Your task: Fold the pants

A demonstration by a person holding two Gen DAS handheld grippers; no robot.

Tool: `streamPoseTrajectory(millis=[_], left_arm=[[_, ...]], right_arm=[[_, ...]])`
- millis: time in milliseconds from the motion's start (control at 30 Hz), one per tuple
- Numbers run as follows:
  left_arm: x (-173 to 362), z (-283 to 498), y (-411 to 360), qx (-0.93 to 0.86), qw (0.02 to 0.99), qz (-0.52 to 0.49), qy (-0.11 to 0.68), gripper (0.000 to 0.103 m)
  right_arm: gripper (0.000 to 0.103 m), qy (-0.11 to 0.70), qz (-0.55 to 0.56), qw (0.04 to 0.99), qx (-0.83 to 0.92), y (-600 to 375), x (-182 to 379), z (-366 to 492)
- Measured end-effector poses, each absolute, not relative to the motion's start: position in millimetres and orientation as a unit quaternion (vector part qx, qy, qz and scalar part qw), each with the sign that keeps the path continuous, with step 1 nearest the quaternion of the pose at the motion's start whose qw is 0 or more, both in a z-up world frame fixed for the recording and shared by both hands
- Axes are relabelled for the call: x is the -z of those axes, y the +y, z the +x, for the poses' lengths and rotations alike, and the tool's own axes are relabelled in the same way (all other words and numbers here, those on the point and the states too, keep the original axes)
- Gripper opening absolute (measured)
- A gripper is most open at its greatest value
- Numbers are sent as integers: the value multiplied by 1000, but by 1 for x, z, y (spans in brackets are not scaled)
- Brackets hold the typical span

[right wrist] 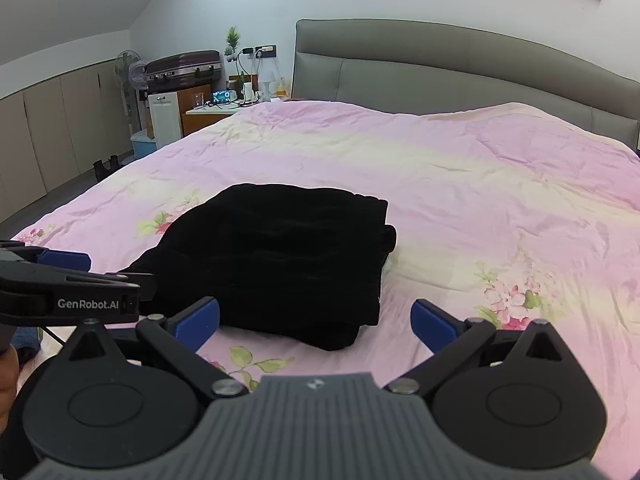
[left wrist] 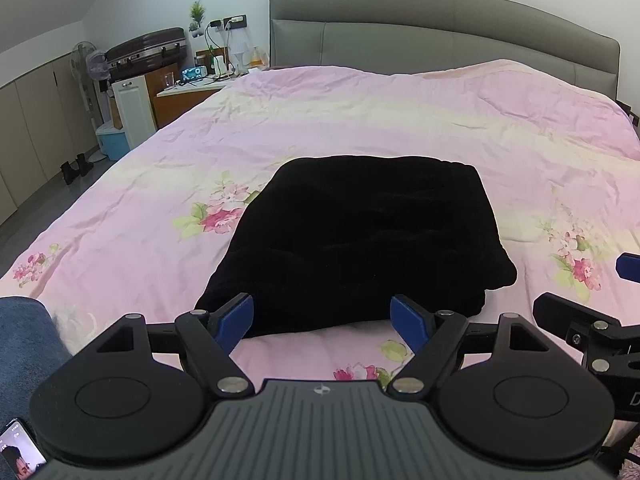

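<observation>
Black pants (left wrist: 360, 236) lie folded into a thick rectangular stack on the pink floral bedspread (left wrist: 320, 120). My left gripper (left wrist: 322, 318) hovers open just in front of the stack's near edge, nothing between its blue pads. In the right wrist view the same pants (right wrist: 280, 260) sit ahead and to the left. My right gripper (right wrist: 316, 320) is open too, near the stack's front right corner, holding nothing. The left gripper's body (right wrist: 68, 292) shows at the left edge of the right wrist view, and the right gripper's finger (left wrist: 628, 266) at the right edge of the left wrist view.
A grey padded headboard (left wrist: 440, 36) stands at the far end of the bed. To the far left are a nightstand with chargers (left wrist: 192, 84), a suitcase (left wrist: 148, 48), a fan (left wrist: 86, 64) and cupboards. A denim-clad leg (left wrist: 24, 344) and a phone (left wrist: 20, 452) sit at lower left.
</observation>
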State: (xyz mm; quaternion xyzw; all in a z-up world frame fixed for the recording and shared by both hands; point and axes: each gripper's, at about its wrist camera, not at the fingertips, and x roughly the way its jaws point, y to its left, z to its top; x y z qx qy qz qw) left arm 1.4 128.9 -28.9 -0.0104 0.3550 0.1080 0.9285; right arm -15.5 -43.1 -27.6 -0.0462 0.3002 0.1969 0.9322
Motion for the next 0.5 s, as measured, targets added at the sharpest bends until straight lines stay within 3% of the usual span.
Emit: streamPoseTrajectory(millis=[500], left_arm=[[28,4,128,-109,926,-12,360,91]], right_arm=[[98,304,-39,934,-184,-46,29,-12]])
